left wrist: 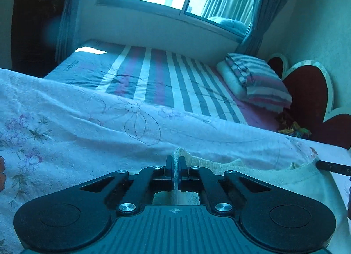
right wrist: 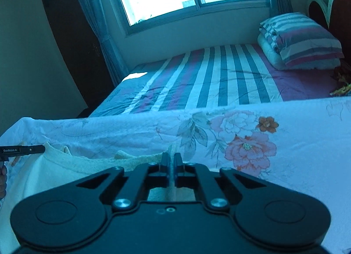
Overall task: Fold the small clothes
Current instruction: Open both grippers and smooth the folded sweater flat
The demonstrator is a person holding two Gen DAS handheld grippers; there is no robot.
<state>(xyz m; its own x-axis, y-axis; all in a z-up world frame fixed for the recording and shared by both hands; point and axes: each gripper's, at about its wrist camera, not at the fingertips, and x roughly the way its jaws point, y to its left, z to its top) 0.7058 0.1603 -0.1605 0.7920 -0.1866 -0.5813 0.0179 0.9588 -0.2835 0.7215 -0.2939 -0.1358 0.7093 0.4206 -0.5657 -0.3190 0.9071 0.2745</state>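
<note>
Cloth is our load: we hold the cream garment (left wrist: 252,177) at lower centre of both views, left gripper (left wrist: 175,166) and right gripper (right wrist: 171,163) each clamped on its edge above the floral sheet (right wrist: 307,133). Uneven pulling could slip a thin hem free.

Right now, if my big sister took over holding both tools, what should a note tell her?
Left tool: shut on the cream garment, pinching its top edge.
Right tool: shut on the same edge, further along.
The garment hangs between the two tools over the floral sheet. The striped bed is behind.
Done: both corners gripped.
Left: no fold can be seen yet, so lay it flat and fold it. Keep both tools shut, or it will probably drop.
</note>
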